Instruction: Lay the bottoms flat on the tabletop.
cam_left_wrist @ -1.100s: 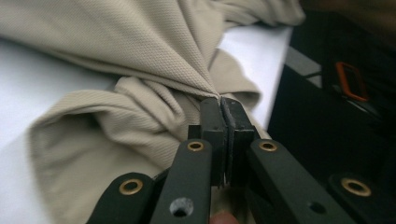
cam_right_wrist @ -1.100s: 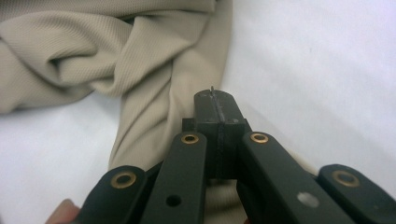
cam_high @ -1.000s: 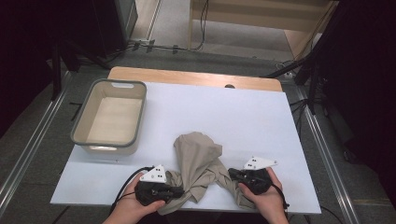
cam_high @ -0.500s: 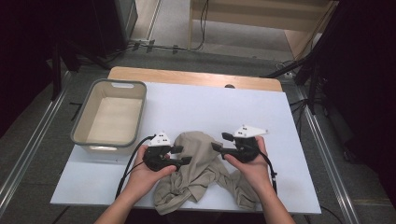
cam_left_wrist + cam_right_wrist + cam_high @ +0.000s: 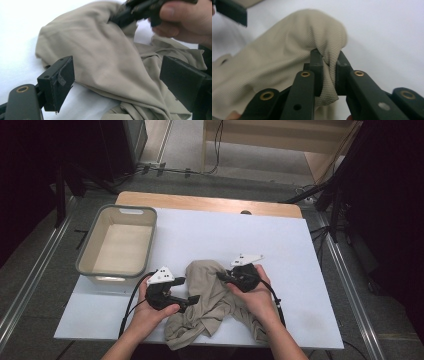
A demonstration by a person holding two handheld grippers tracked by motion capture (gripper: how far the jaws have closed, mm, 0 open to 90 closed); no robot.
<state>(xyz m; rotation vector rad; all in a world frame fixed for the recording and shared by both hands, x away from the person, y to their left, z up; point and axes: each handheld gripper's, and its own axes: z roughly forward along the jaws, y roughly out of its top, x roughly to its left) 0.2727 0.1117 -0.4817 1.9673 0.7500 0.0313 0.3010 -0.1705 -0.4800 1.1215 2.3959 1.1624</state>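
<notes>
High view: beige garment [image 5: 212,302] lying crumpled on the white desk [image 5: 300,270], near the front edge, between both hands. Compared with a second ago, both hands carried forward from the front edge onto the middle of the cloth, the bunched top of the garment pulled up and toward the right. Right gripper [image 5: 224,276] at the upper right of the cloth, jaws just closed on a fold. Left gripper [image 5: 192,301] at the cloth's left side, jaws just opened. Suggests a re-grip in progress: one side secured, the other released to find a new hold, likely towards spreading or folding the garment. Grey tub [image 5: 120,245] standing at the desk's left rear, just beside the left hand, nothing inside but its pale floor.

Left gripper view: jaws standing wide apart, cloth lying between them on the desk, neither pad pressing on it. Farther off, the other hand with its gripper, pinching the raised top of the fabric.

Right gripper view: jaws clamped together on a pinched fold of the garment, a small tail of cloth hanging below the pads, a rounded hump of fabric rising just beyond. White desk behind.
</notes>
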